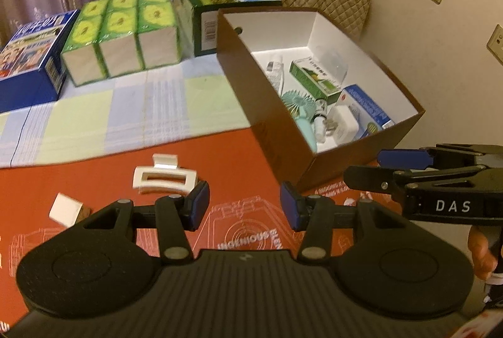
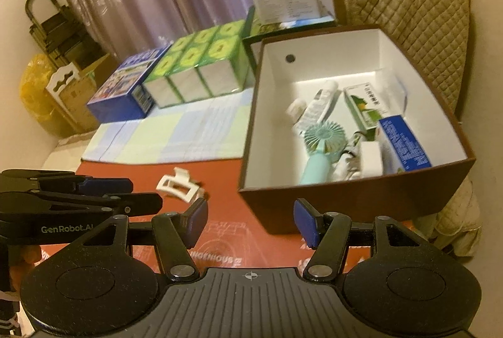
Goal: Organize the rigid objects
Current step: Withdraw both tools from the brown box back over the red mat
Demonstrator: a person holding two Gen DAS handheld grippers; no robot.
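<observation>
A white hair claw clip (image 1: 164, 177) (image 2: 178, 184) lies on the red mat, just beyond my left gripper (image 1: 244, 207), which is open with nothing between its blue pads. A small white block (image 1: 65, 209) lies to the left of it. The brown box (image 1: 267, 105) (image 2: 355, 206) with a white inside stands at the right and holds a mint hand fan (image 2: 320, 143), a tube (image 2: 320, 103), a green carton (image 1: 314, 79), a blue carton (image 2: 405, 143) and a white charger (image 1: 344, 121). My right gripper (image 2: 251, 221) is open and empty, in front of the box's near wall. It also shows in the left wrist view as the right gripper (image 1: 371, 165), its fingers side-on.
Green tissue packs (image 1: 125, 33), a blue box (image 1: 28, 55) and a dark green box (image 1: 213, 11) with a white carton on top line the back of a checked cloth (image 1: 125, 105). A quilted chair back (image 2: 408, 23) stands behind the brown box. A cardboard box and a yellow bag (image 2: 34, 86) sit off the table's left.
</observation>
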